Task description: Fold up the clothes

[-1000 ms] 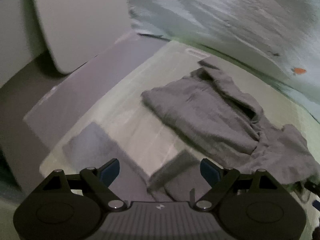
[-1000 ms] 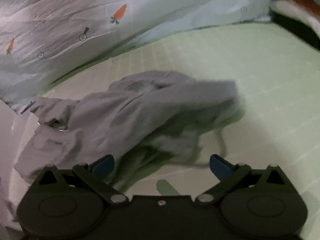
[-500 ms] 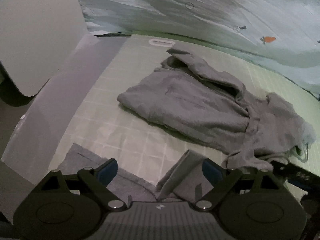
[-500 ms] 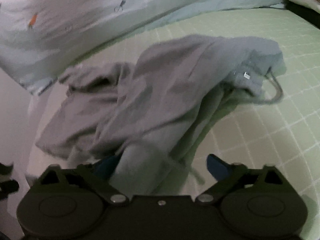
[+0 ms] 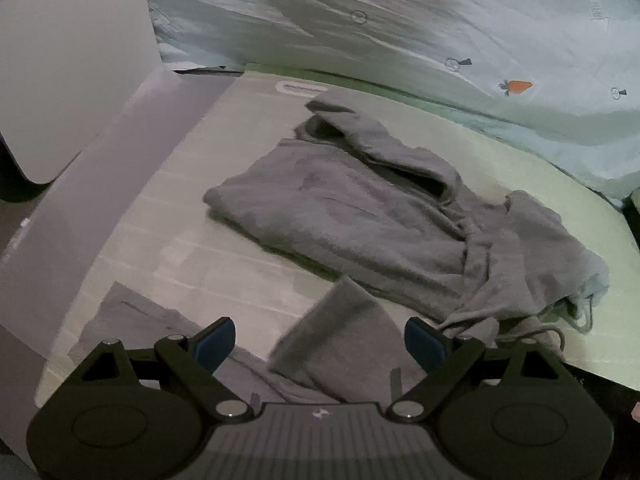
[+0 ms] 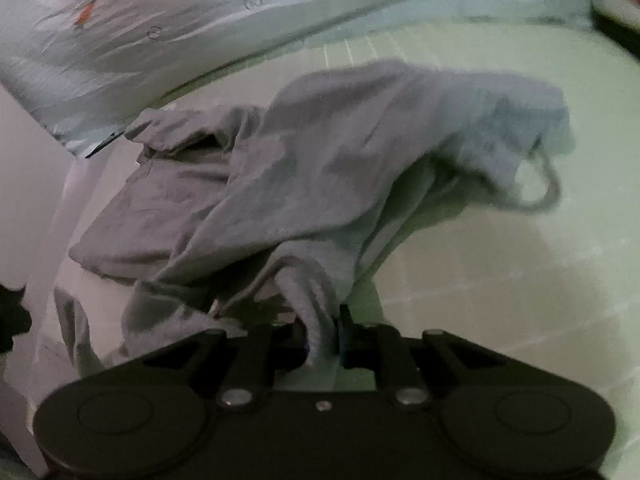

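Note:
A crumpled grey hooded garment [image 5: 360, 216] lies spread on a pale green gridded mat [image 5: 208, 248]. My left gripper [image 5: 320, 340] hovers open over the near end of it, and a flat grey sleeve end [image 5: 340, 332] lies below and between its blue pads without touching them. In the right wrist view the same garment [image 6: 340, 160] is bunched up, with a drawstring loop [image 6: 548, 196] trailing at the right. My right gripper [image 6: 322, 340] is closing, and its pads pinch a narrow fold of the grey fabric.
A light blue blanket with carrot prints [image 5: 400, 32] rises along the far side of the mat. A white panel [image 5: 72, 60] stands at the left. Another flat grey cloth [image 5: 132, 320] lies by the left gripper's left finger. Bare mat [image 6: 500, 280] stretches to the right.
My right gripper slid in to the garment's near edge and its wide jaws came together on a fold of fabric. The left gripper stayed open and shifted its view slightly.

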{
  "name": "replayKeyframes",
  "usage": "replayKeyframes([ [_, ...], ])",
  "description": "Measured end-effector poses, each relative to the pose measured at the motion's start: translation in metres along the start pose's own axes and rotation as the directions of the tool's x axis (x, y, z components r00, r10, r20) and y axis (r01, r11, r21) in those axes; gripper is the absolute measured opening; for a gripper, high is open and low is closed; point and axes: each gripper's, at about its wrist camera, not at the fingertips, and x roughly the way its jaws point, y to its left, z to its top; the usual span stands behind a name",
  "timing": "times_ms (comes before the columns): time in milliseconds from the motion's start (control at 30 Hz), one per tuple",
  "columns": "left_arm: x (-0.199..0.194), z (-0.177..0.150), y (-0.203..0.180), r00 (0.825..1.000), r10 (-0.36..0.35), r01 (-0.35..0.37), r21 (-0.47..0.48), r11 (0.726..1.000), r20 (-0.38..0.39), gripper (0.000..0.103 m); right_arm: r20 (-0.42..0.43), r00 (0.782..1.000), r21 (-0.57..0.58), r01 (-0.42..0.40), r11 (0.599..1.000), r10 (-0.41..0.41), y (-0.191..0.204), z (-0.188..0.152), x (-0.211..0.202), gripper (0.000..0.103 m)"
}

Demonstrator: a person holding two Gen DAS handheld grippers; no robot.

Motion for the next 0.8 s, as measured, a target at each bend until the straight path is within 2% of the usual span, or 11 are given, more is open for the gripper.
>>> replayKeyframes([
  [133,0.001,-0.005,-0.034,1.000,-0.002,0.002,-0.030,1.000,0.000,0.092,0.018,1.000,-0.087,0.027,0.996,-0.025,-0.023,0.012,-0.009,0.010],
  [233,-0.003,-0.012,-0.064,1.000,0.007,-0.006,-0.037,0.999,0.015,0.092,0.027,0.999,-0.097,0.041,0.994,-0.039,-0.054,0.027,-0.018,0.010],
  [367,-0.003,-0.026,-0.100,0.999,0.031,-0.030,-0.050,0.998,0.012,0.092,0.104,0.987,-0.164,0.140,0.977,-0.124,-0.098,0.053,-0.024,0.010],
  [433,-0.005,-0.034,-0.114,0.999,0.052,-0.050,-0.067,0.996,0.014,0.092,0.166,0.970,-0.218,0.214,0.952,-0.180,-0.117,0.066,-0.026,0.010],
  [533,-0.006,-0.043,-0.130,0.998,0.066,-0.065,-0.093,0.994,0.008,0.092,0.268,0.925,-0.268,0.341,0.901,-0.270,-0.146,0.092,-0.028,0.012],
  [600,-0.004,-0.050,-0.141,0.997,0.073,-0.074,-0.096,0.993,-0.013,0.092,0.289,0.907,-0.242,0.378,0.894,-0.306,-0.168,0.109,-0.031,0.028],
  [633,-0.004,-0.052,-0.143,0.997,0.075,-0.077,-0.092,0.993,-0.021,0.092,0.284,0.903,-0.220,0.389,0.895,-0.322,-0.179,0.115,-0.032,0.044],
  [667,-0.004,-0.054,-0.145,0.997,0.075,-0.077,-0.086,0.993,-0.027,0.092,0.277,0.900,-0.194,0.395,0.898,-0.336,-0.188,0.119,-0.034,0.054],
  [700,-0.005,-0.057,-0.146,0.997,0.075,-0.078,-0.081,0.994,-0.034,0.092,0.269,0.901,-0.172,0.394,0.903,-0.341,-0.193,0.119,-0.035,0.057],
  [767,-0.007,-0.062,-0.146,0.996,0.084,-0.087,-0.078,0.993,-0.044,0.092,0.256,0.903,-0.127,0.385,0.914,-0.345,-0.202,0.111,-0.039,0.082],
  [800,-0.007,-0.063,-0.145,0.995,0.089,-0.092,-0.080,0.992,-0.047,0.092,0.250,0.904,-0.107,0.380,0.919,-0.345,-0.206,0.104,-0.042,0.089],
])
